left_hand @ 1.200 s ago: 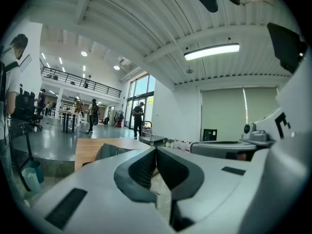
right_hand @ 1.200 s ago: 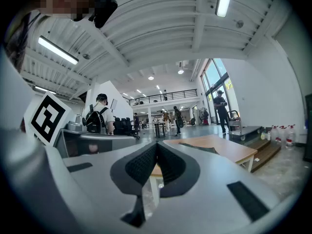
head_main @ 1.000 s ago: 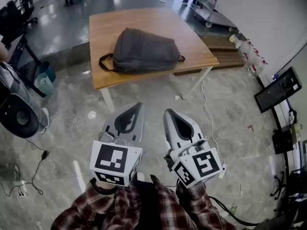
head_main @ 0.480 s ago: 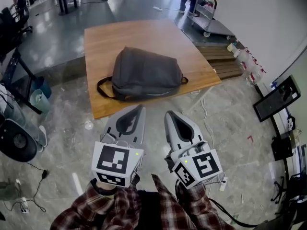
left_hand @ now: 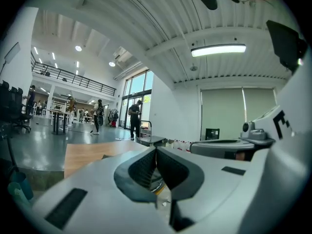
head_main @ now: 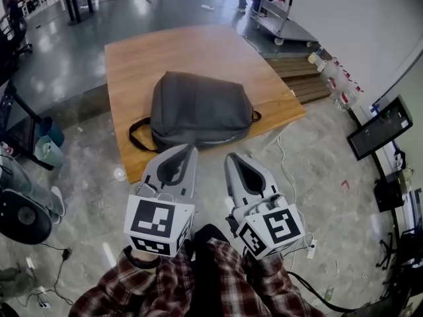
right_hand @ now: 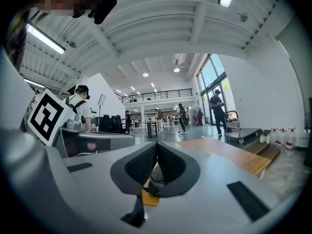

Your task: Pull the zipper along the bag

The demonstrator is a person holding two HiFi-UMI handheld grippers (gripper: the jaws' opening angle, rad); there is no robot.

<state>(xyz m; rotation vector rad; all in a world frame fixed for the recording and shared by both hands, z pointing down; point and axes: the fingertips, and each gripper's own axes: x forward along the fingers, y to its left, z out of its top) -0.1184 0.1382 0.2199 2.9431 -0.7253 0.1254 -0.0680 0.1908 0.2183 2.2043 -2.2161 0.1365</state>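
Observation:
A grey backpack (head_main: pixel 198 109) lies flat on a wooden table (head_main: pixel 178 48), with a black strap looping off its left end (head_main: pixel 135 132). I cannot make out the zipper pull. Both grippers are held side by side in front of me, short of the table's near edge and apart from the bag. My left gripper (head_main: pixel 190 148) is shut with nothing in it, and in the left gripper view its jaws (left_hand: pixel 156 149) meet. My right gripper (head_main: pixel 230 156) is also shut and empty; the right gripper view shows its jaws (right_hand: pixel 157 144) closed over the table (right_hand: pixel 234 152).
A flat cart (head_main: pixel 291 28) and stacked wooden pallets (head_main: pixel 301 71) with bottles (head_main: pixel 330 71) stand beyond the table's right side. A monitor (head_main: pixel 383 127) sits on the floor at right. A chair (head_main: pixel 20 210) and a bin (head_main: pixel 46 150) are at left. People walk far behind.
The table and backpack have come nearer and lower in the head view as I approach. Both grippers keep the same pose and stay shut.

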